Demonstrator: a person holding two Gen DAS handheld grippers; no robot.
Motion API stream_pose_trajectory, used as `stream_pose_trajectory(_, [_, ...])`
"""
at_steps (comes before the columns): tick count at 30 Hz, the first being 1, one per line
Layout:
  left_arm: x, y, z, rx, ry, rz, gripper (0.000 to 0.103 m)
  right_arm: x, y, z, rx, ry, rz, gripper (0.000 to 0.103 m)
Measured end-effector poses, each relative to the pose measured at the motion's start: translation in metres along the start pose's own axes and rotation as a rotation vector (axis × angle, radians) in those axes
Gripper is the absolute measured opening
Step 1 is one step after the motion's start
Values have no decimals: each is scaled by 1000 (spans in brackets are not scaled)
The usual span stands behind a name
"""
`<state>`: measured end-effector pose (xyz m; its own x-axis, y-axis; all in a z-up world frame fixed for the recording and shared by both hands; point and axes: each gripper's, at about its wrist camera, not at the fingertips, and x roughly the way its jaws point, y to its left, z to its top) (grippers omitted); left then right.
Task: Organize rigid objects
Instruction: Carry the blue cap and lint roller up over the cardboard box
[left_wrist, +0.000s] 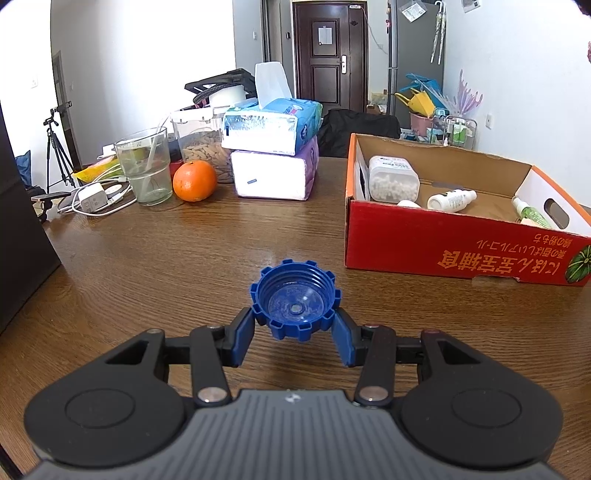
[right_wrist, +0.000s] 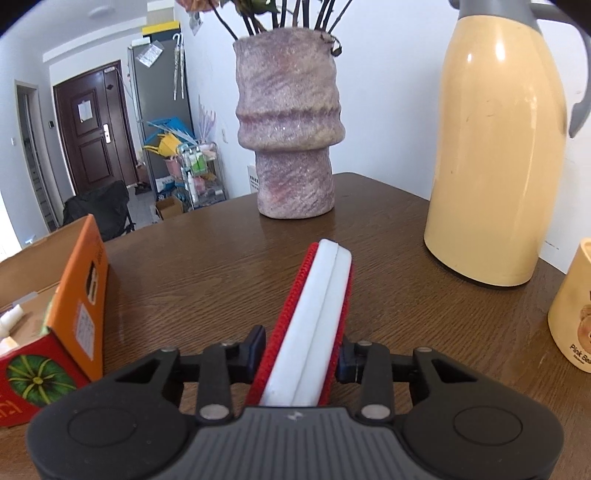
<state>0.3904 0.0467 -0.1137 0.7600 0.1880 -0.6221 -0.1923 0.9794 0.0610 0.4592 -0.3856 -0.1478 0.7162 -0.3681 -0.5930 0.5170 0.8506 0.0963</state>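
Observation:
In the left wrist view my left gripper (left_wrist: 294, 325) is shut on a blue ribbed bottle cap (left_wrist: 294, 299), held open side up just above the wooden table (left_wrist: 166, 266). The red cardboard box (left_wrist: 454, 254) stands ahead to the right with a white jar (left_wrist: 393, 179) and small white bottles (left_wrist: 452, 199) inside. In the right wrist view my right gripper (right_wrist: 301, 350) is shut on a flat white object with red knitted sides (right_wrist: 317, 314), which points forward over the table. The box corner (right_wrist: 55, 325) is at the left.
Behind the cap stand an orange (left_wrist: 194, 181), a glass (left_wrist: 146, 170), stacked tissue packs (left_wrist: 275, 147), a charger with cables (left_wrist: 92, 199) and a food container (left_wrist: 199, 140). Ahead of the right gripper stand a pink vase (right_wrist: 290, 122), a cream thermos (right_wrist: 495, 147) and a cream cup (right_wrist: 574, 310).

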Motion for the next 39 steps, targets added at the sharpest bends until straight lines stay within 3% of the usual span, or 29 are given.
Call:
stream_pose_trajectory(15, [-23, -1, 1, -10, -53, -38, 46, -79, -3, -31, -33, -82, 104, 35])
stream_pose_trajectory(26, [-52, -16, -3, 14, -108, -87, 46, -141, 29, -62, -112, -125, 226, 35])
stream_pose_trajectory(39, [-79, -40, -9, 22, -138, -163, 46, -178, 73, -86, -174, -131, 345, 35])
